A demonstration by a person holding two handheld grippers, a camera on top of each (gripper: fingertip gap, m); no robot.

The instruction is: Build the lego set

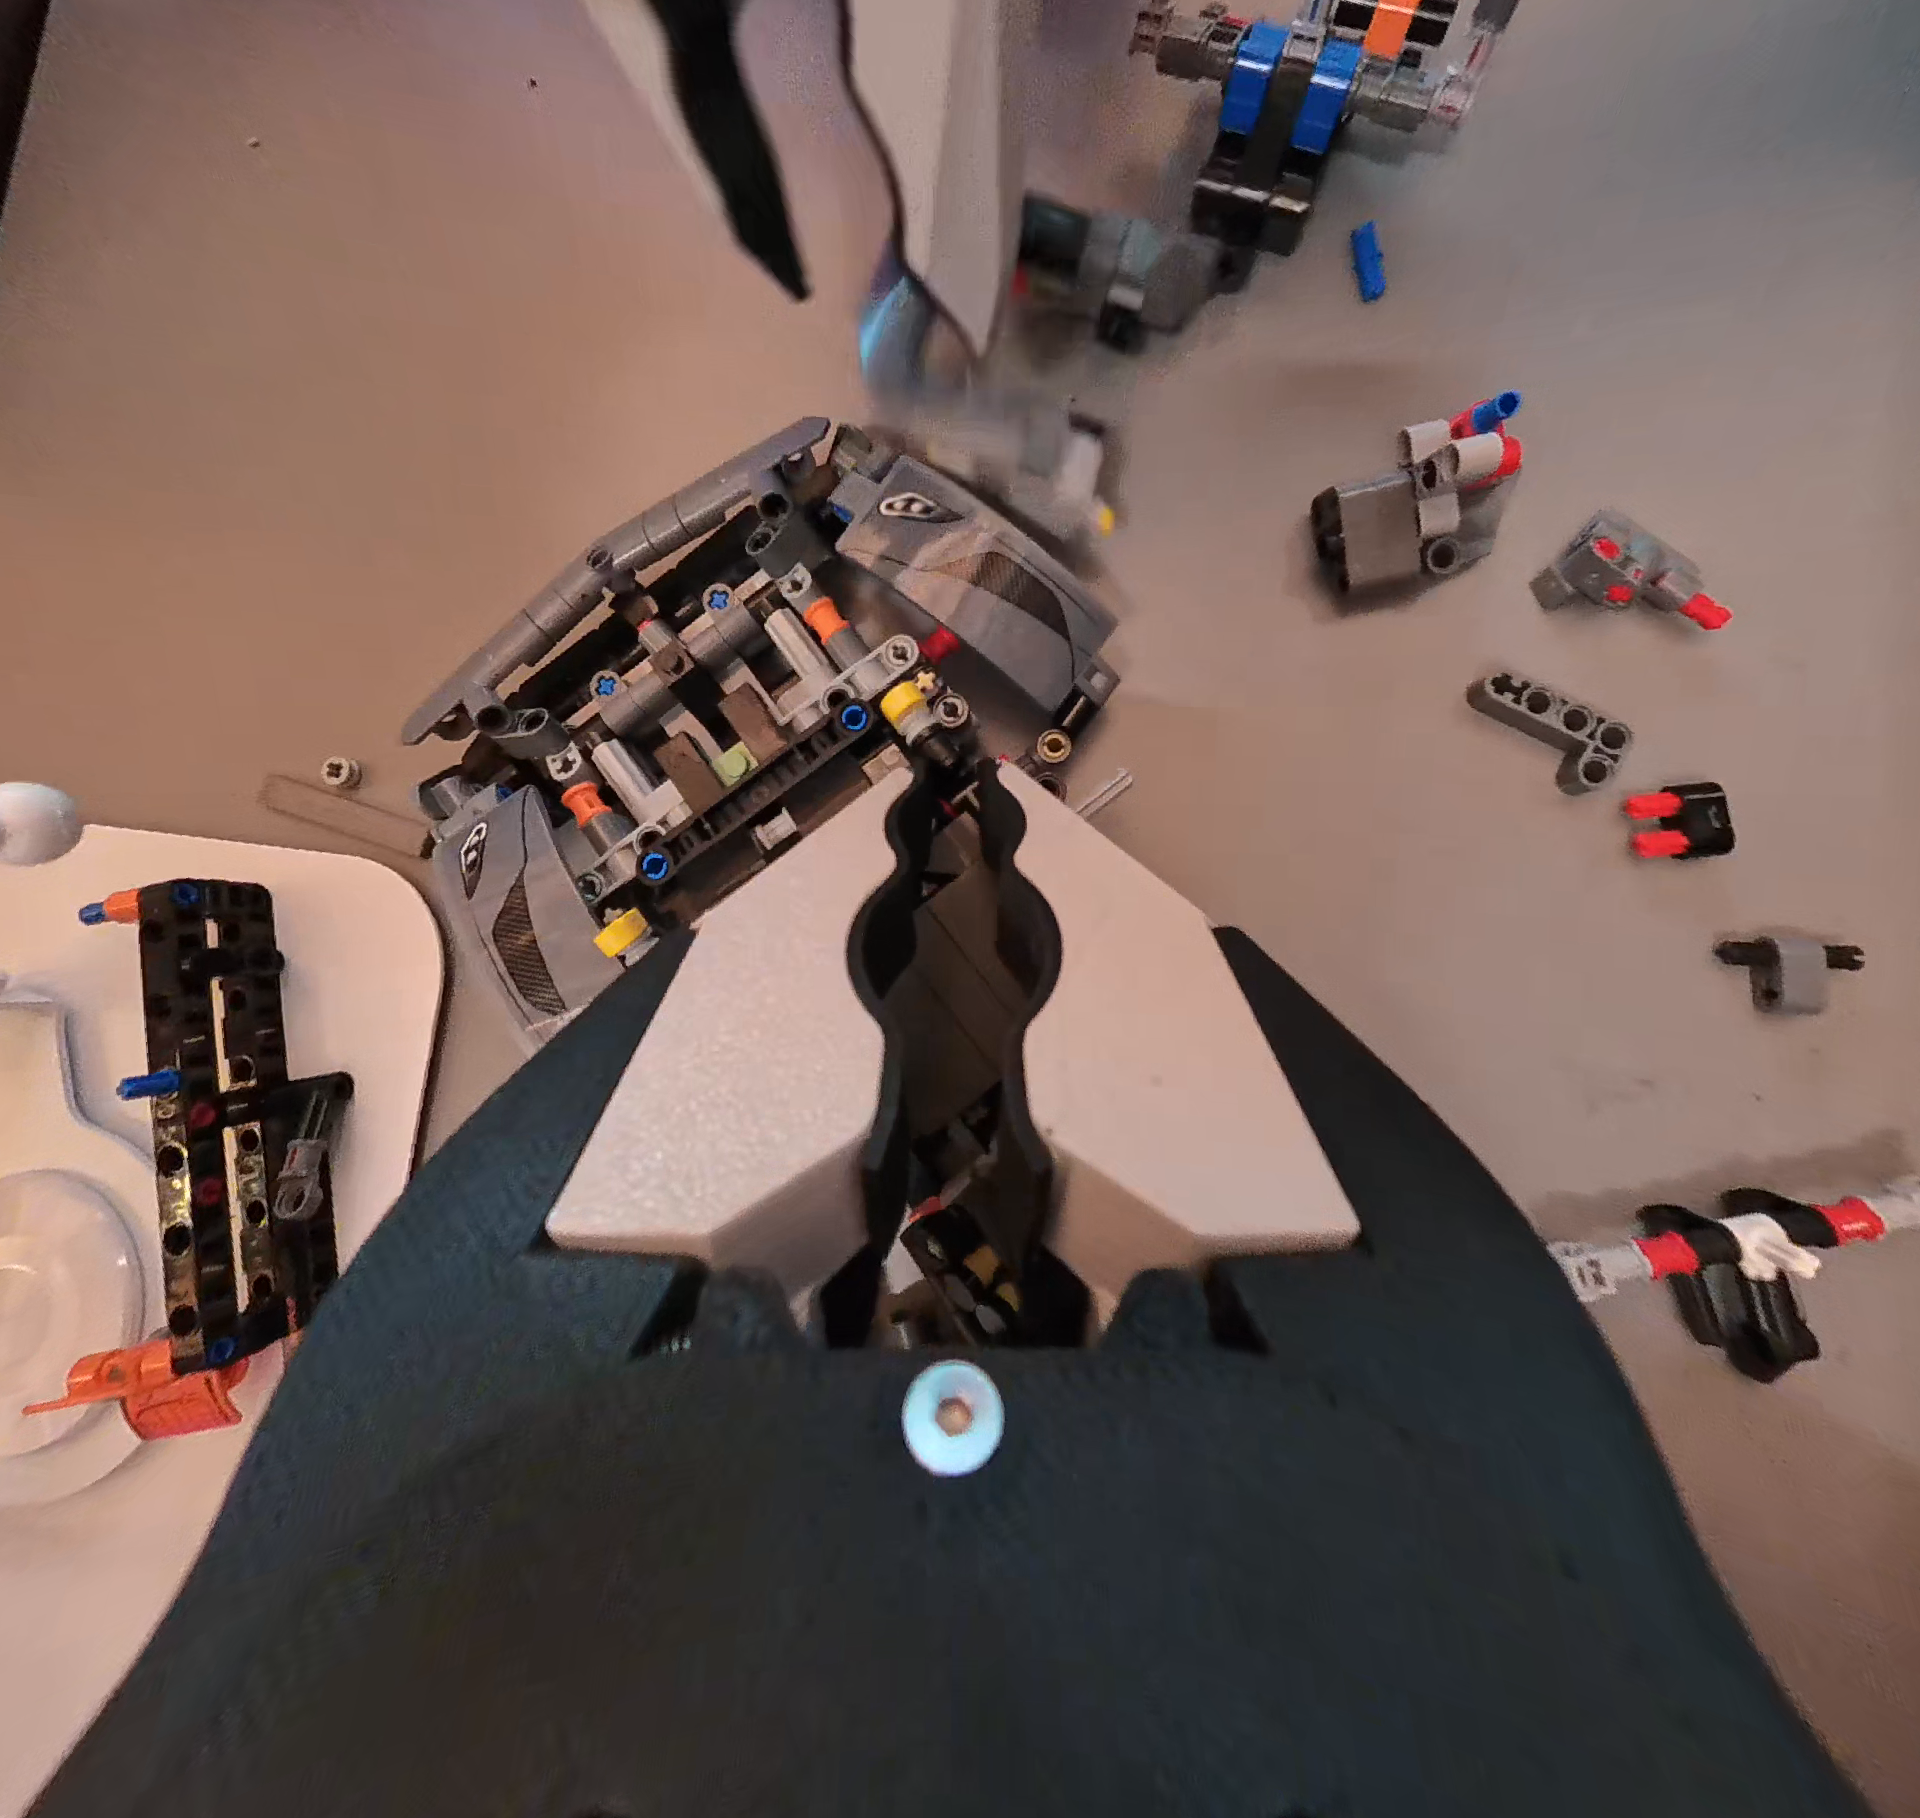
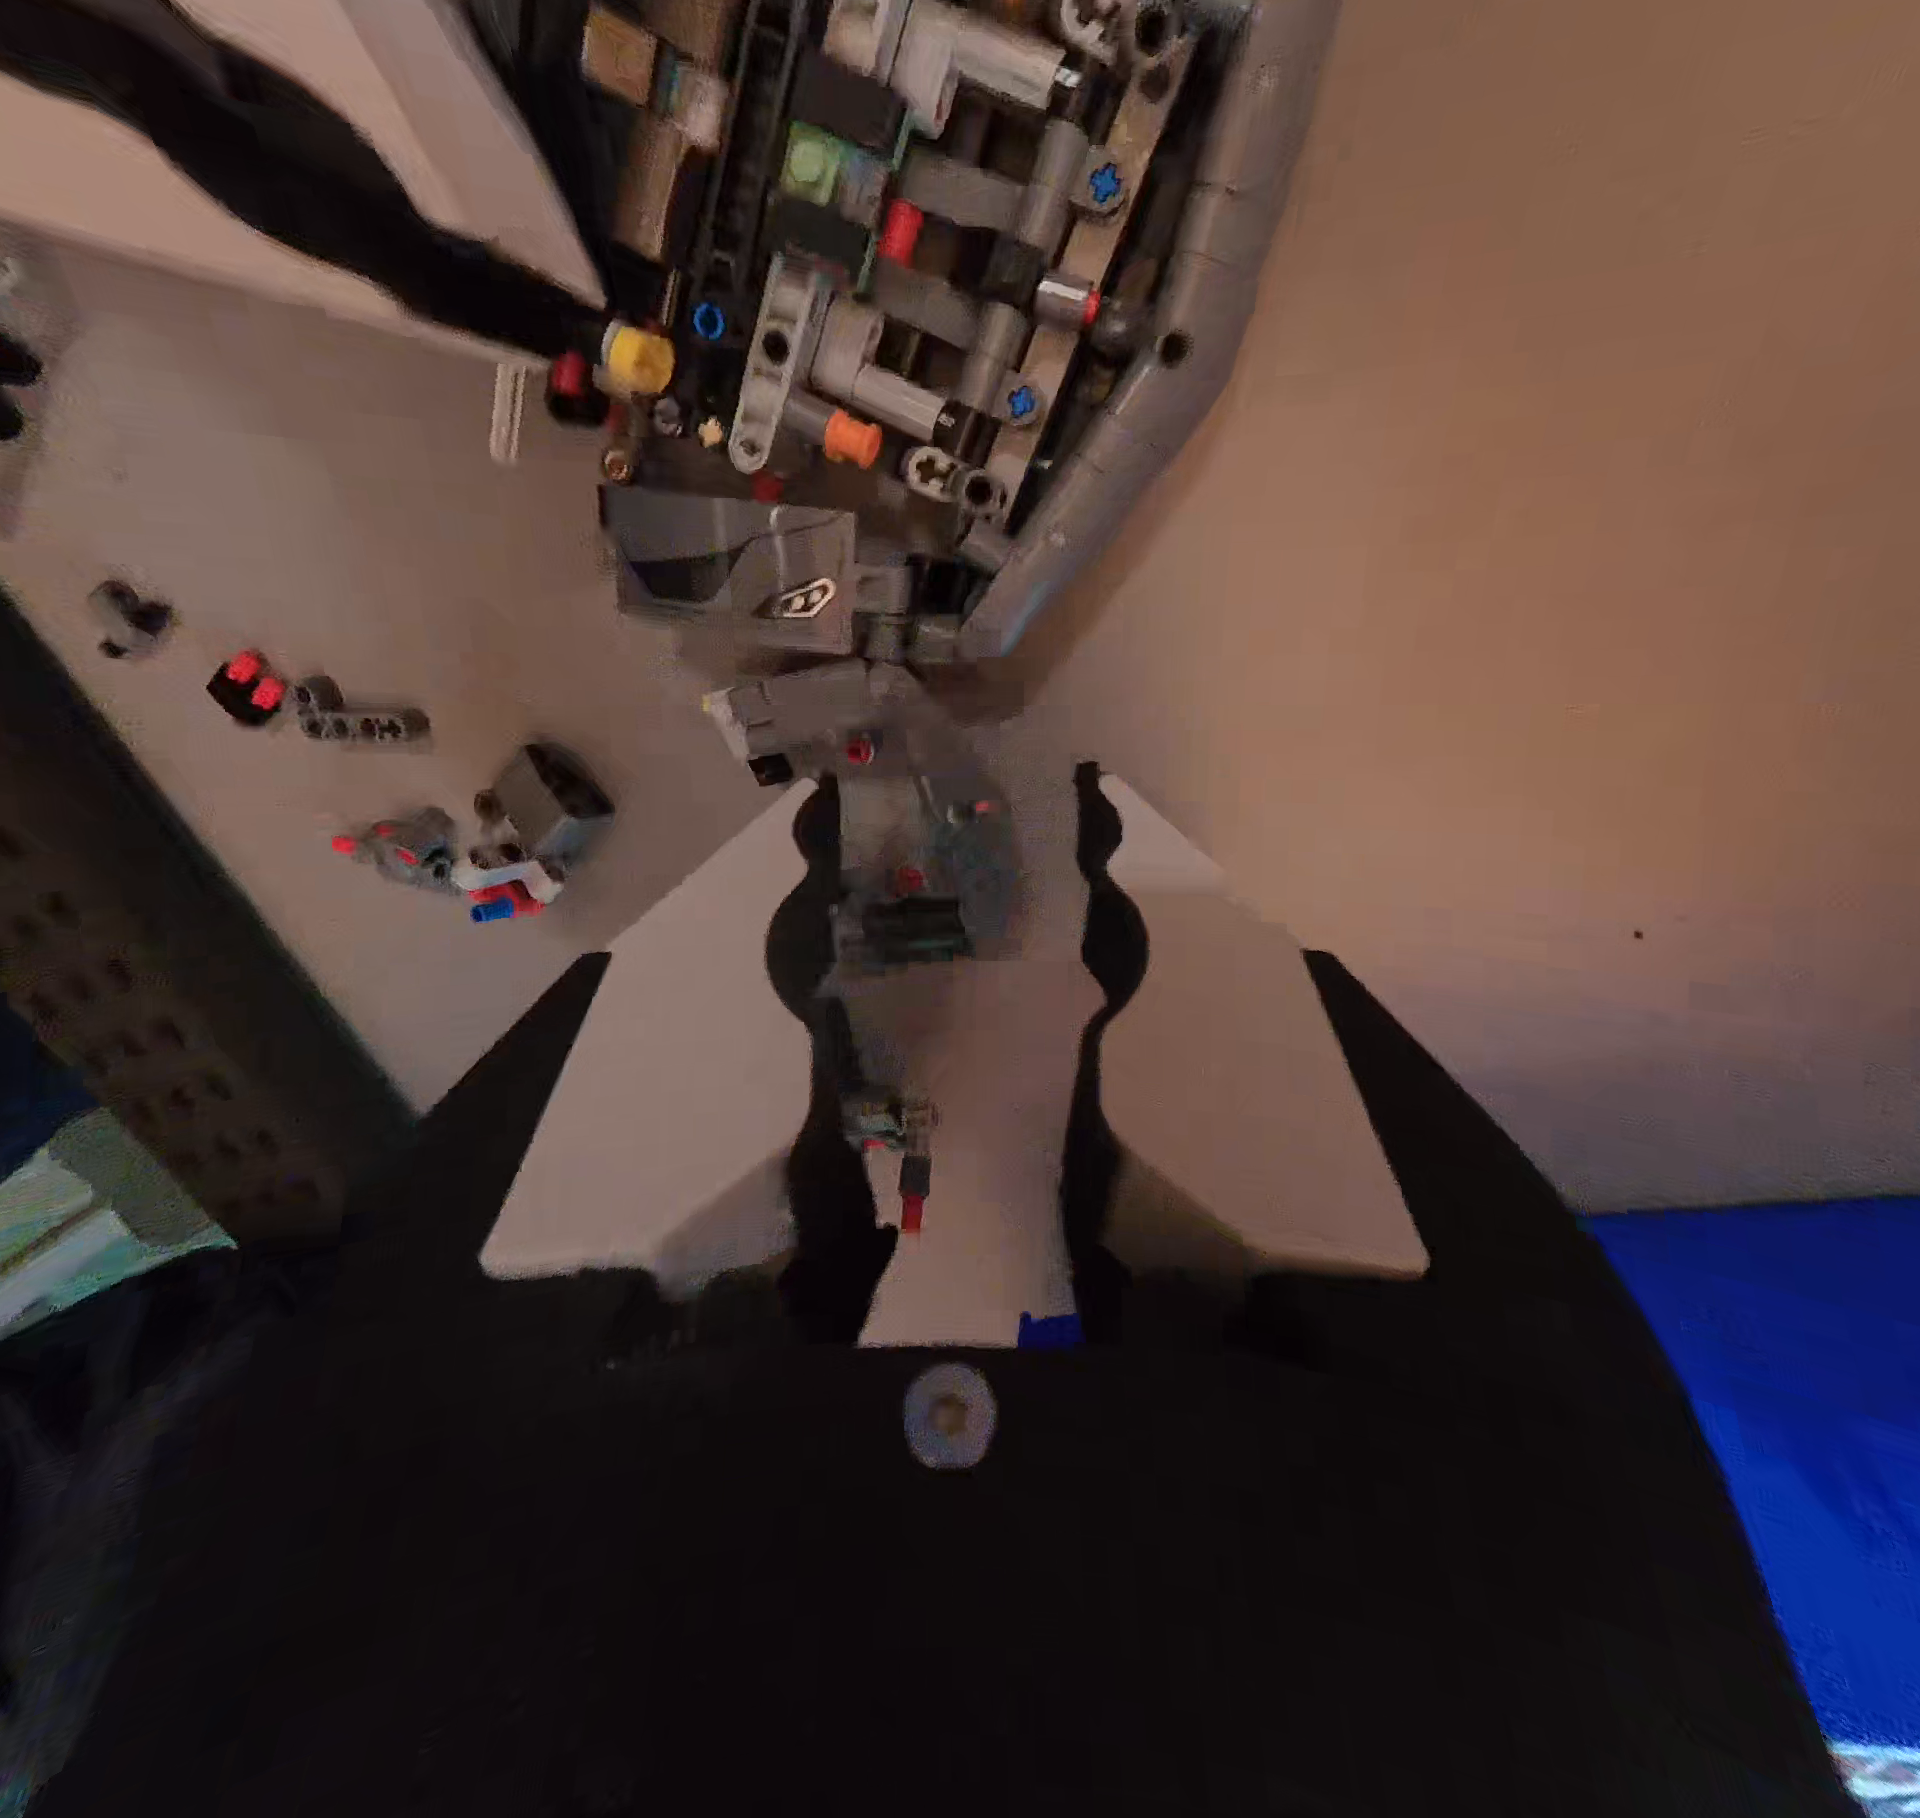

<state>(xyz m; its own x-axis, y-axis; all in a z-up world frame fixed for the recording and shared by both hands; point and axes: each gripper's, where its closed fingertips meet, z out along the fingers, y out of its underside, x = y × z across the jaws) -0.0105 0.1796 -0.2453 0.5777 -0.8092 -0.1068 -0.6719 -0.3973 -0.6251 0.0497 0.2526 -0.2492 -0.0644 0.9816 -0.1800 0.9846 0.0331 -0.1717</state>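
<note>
The main lego assembly (image 1: 727, 688), a grey and black car chassis with orange, yellow and blue pins, lies on the table. My left gripper (image 1: 951, 781) is shut on its near corner, by a yellow bush (image 1: 902, 700). The chassis also fills the top of the right wrist view (image 2: 883, 262), with the left gripper (image 2: 561, 324) at its edge. My right gripper (image 2: 951, 781) has its jaws apart, just short of a small grey sub-assembly (image 2: 800, 719) at the chassis end. It shows blurred in the left wrist view (image 1: 894, 314). Nothing is clearly clamped in it.
A white tray (image 1: 395, 895) at left holds a black frame (image 1: 218, 1093) and an orange part (image 1: 156, 1394). A blue and black sub-assembly (image 1: 1288, 75) stands far right. Loose parts lie right: a grey block (image 1: 1403, 521), an L beam (image 1: 1558, 729), a black piece with red pins (image 1: 1683, 818). My right fingertips sit around 10 cm from my left ones. Left tips and right tips are each some 10 cm from the grey block (image 1: 1403, 521). It turns up in the right wrist view (image 2: 502, 810) as well.
</note>
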